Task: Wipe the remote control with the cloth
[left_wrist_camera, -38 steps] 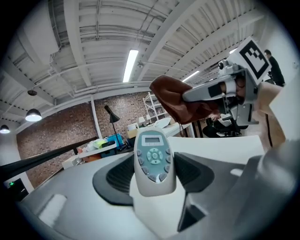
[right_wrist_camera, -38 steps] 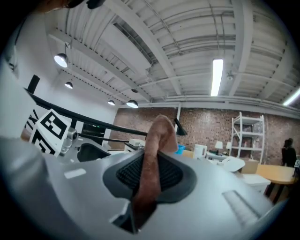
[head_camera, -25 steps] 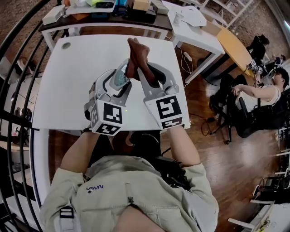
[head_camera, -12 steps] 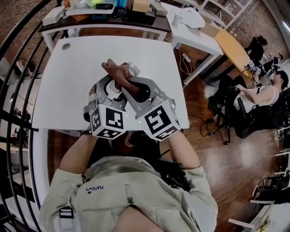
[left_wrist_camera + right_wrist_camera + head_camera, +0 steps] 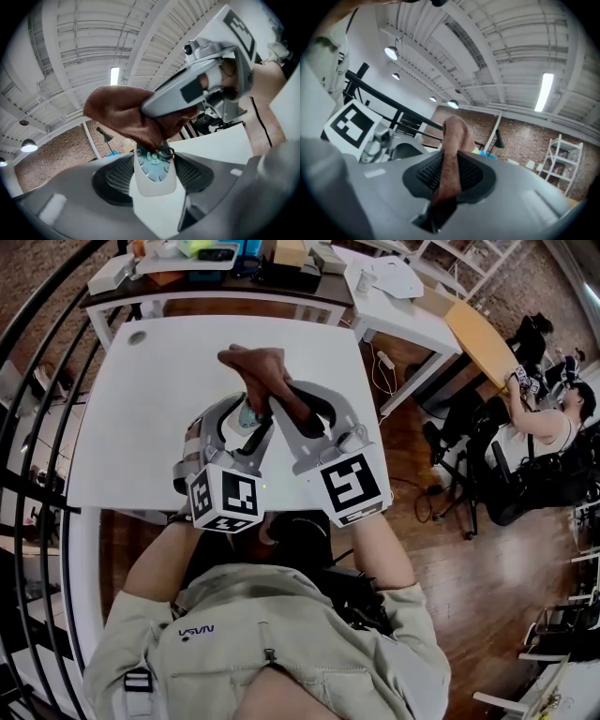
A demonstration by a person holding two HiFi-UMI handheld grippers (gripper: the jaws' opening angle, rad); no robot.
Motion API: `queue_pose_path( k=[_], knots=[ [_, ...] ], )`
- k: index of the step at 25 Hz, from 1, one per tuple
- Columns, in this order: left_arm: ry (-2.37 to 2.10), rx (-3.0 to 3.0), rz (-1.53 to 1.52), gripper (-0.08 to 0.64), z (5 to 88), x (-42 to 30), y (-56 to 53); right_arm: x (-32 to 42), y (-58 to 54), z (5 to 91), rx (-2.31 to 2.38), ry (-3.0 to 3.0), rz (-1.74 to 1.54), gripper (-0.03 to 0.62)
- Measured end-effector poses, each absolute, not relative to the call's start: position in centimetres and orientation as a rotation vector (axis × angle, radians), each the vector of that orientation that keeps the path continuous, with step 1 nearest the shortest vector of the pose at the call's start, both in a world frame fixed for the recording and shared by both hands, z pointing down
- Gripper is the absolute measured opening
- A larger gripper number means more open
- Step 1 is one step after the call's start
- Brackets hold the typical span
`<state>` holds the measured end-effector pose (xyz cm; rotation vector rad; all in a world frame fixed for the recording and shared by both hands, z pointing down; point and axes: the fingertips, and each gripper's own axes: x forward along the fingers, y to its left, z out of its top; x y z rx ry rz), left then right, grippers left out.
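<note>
Left gripper has the remote control clamped by its near end between its fingers, held up in the air over the white table, roughly mid-frame in the head view. Right gripper has its fingers pinched tight on a fold of the brown cloth, and the loose bunch sits draped over the remote's far end, just above the teal button pad. My guess is the remote is light, stiff plastic and a bit slick, so gripping the plain lower body like this makes sense and keeps the buttons free to wipe. The cloth looks soft and floppy, so I'd hold it close to the wad or it just drags. The table is bare and smooth. The room has a wood floor, a brick wall, cluttered tables along the top of the frame, a black railing at the left and a person sitting at the far right.
</note>
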<state>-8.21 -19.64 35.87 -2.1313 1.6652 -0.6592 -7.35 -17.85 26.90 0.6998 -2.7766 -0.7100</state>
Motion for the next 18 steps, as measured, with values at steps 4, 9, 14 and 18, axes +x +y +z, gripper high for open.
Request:
queue_pose_path(
  k=[4, 9, 14, 18],
  knots=[
    [1.636, -2.09, -0.686, 0.279, 35.8, -7.5, -19.5, -6.0, -20.5, 25.6, 0.883, -2.713, -0.771, 0.066],
    [1.619, -2.053, -0.714, 0.279, 35.8, -7.3, -19.5, -7.8, -19.4, 28.4, 0.721, -2.653, -0.773, 0.066],
    [1.645, -2.073, -0.72, 0.279, 36.6, -8.2, -19.9, -9.8, -15.8, 31.0, 0.463, -2.668, -0.716, 0.066],
    [1.658, -2.085, -0.7, 0.279, 36.5, -8.5, -19.9, -10.4, -13.3, 31.9, 0.258, -2.71, -0.639, 0.066]
  ],
)
